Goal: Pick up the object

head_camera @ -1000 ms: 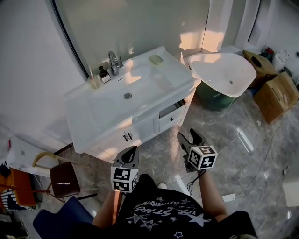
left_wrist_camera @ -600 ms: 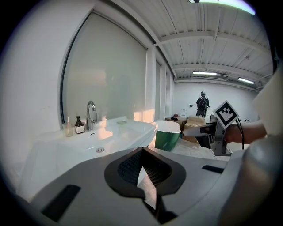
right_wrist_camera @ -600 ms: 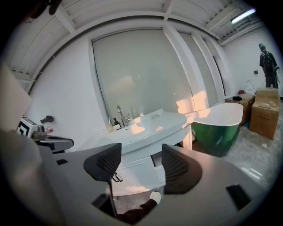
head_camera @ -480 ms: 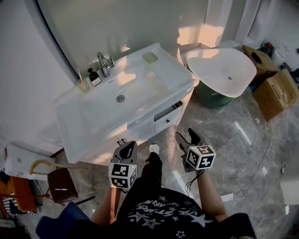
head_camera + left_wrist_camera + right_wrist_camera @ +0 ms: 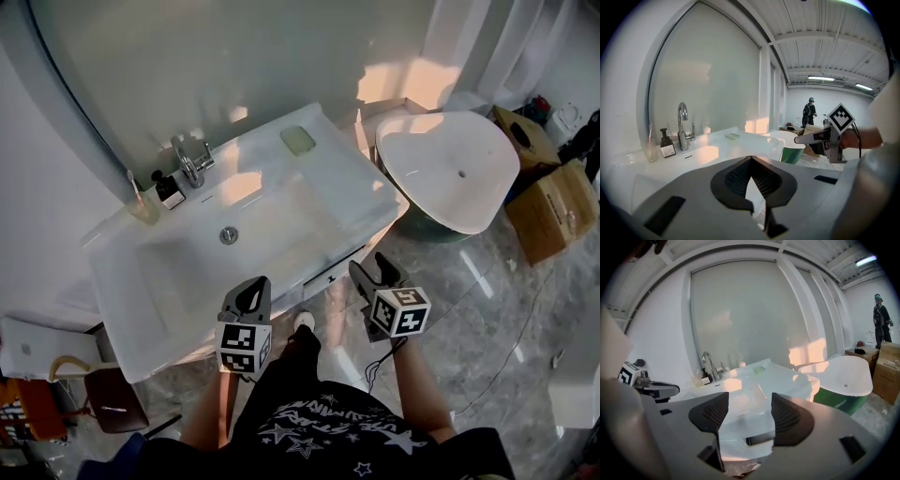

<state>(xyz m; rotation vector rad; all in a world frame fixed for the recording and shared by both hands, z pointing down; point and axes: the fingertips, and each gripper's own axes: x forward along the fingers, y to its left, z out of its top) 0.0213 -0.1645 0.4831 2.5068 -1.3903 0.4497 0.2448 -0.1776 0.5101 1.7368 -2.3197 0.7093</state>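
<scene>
White vanity surface (image 5: 178, 281) with a sunken basin fills the head view. A pale green bar (image 5: 298, 140) lies near its far right corner, and a dark bottle (image 5: 169, 190) and a cup (image 5: 142, 204) holding a toothbrush stand left of the faucet (image 5: 190, 161). Both grippers hover by the near edge, well apart from those things. The left gripper (image 5: 253, 289) has its jaws closed to a thin sliver, holding nothing. The right gripper (image 5: 373, 272) has its jaws wide apart and empty.
</scene>
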